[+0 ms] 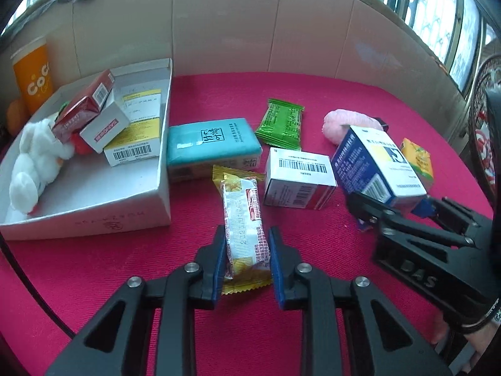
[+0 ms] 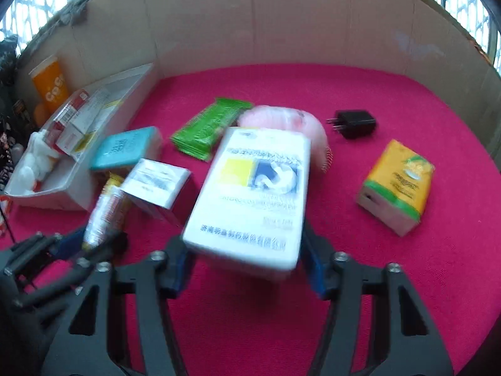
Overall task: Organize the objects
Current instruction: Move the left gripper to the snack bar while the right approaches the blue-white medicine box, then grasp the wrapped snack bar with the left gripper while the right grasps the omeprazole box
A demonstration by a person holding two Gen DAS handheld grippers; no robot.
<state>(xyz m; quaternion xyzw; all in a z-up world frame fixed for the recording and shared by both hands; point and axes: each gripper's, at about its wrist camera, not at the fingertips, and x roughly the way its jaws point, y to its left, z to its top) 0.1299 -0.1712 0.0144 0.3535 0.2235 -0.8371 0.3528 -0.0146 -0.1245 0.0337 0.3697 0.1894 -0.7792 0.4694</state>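
Gripping a yellow-and-white snack bar (image 1: pixel 245 228), the left gripper (image 1: pixel 245 269) has its blue pads tight on both sides of the wrapper, low over the red cloth (image 1: pixel 313 94). The bar's far end points toward a teal tissue pack (image 1: pixel 213 144). The right gripper (image 2: pixel 247 260) has its jaws closed on the sides of a white-and-blue medicine box (image 2: pixel 250 194); the box tilts upward, clear of the cloth, though the right wrist view is blurred. A small white box with barcodes (image 1: pixel 299 178) lies between the two grippers.

Loose on the cloth: a green packet (image 1: pixel 280 123), a pink fuzzy item (image 1: pixel 339 123) behind the medicine box, a black plug adapter (image 2: pixel 353 123), an orange-and-green tissue pack (image 2: pixel 397 185).

At left, a white cardboard tray (image 1: pixel 94 213) holds a white plush toy (image 1: pixel 34 159), a red box (image 1: pixel 84 106), and two white boxes with labels. An orange cup (image 1: pixel 33 75) stands behind the tray.
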